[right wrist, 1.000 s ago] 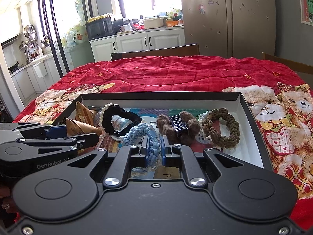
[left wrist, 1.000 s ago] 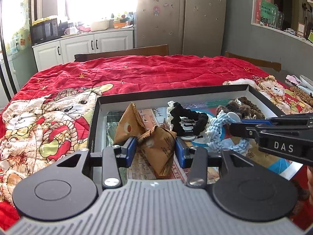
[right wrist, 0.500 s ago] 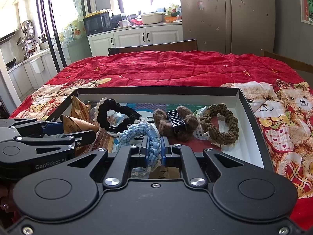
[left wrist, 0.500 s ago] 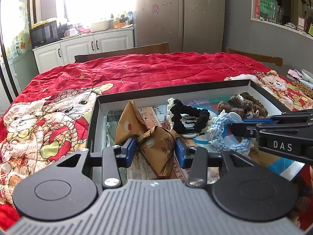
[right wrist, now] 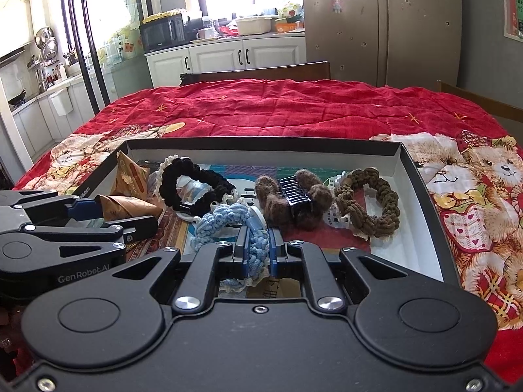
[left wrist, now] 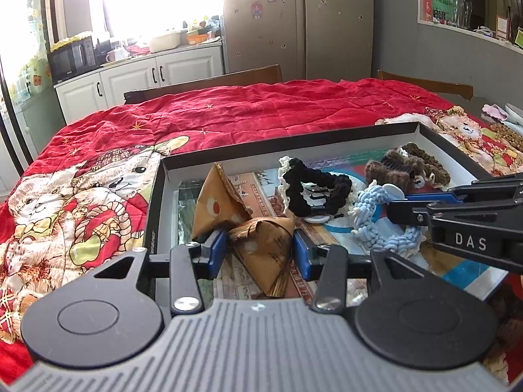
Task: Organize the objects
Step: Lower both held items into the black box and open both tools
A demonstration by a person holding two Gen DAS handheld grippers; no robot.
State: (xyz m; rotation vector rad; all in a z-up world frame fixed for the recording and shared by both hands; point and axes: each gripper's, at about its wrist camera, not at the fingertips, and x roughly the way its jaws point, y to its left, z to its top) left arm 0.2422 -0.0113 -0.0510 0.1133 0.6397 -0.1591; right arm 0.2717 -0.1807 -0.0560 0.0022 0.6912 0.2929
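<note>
Both grips unchanged; box (right wrist: 421,196) slightly lower.

Readable text: two maker marks on the grippers, little else.
"DAS" in white caps on the black body of the right gripper (left wrist: 405,210), seen from left wrist cam. "GenRobot.AI" in grey on the left gripper (right wrist: 124,219) body, seen from right wrist cam. Green sign (left wrist: 441,3) on wall shelf has writing, too small to read.
</note>
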